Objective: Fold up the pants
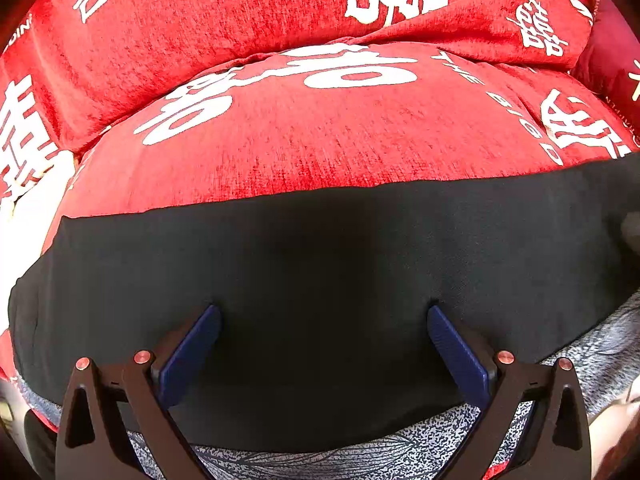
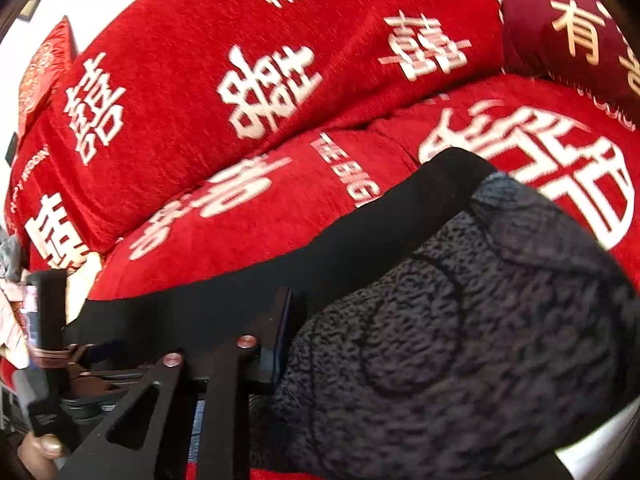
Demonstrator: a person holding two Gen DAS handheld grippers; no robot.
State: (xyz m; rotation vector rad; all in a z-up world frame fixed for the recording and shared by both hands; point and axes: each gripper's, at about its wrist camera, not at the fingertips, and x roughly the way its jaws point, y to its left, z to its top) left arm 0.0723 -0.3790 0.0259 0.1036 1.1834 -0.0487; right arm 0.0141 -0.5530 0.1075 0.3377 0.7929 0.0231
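The pants (image 1: 320, 264) are black outside with a grey-patterned fleecy lining (image 1: 600, 344). They lie across a red sofa seat. My left gripper (image 1: 324, 340) is open, its blue pads resting on the black cloth with nothing pinched. In the right wrist view the pants (image 2: 460, 320) are bunched with the lining outward, and they cover the right side of my right gripper (image 2: 320, 340). Only its left finger (image 2: 280, 328) shows, pressed against the fabric. The other finger is hidden, so its grip is unclear.
The red sofa seat cushion (image 1: 320, 136) with white characters lies under the pants, with a back cushion (image 1: 240, 8) behind. A darker red pillow (image 2: 580, 28) stands at the right. The other gripper's handle and a hand (image 2: 44, 360) show at the left.
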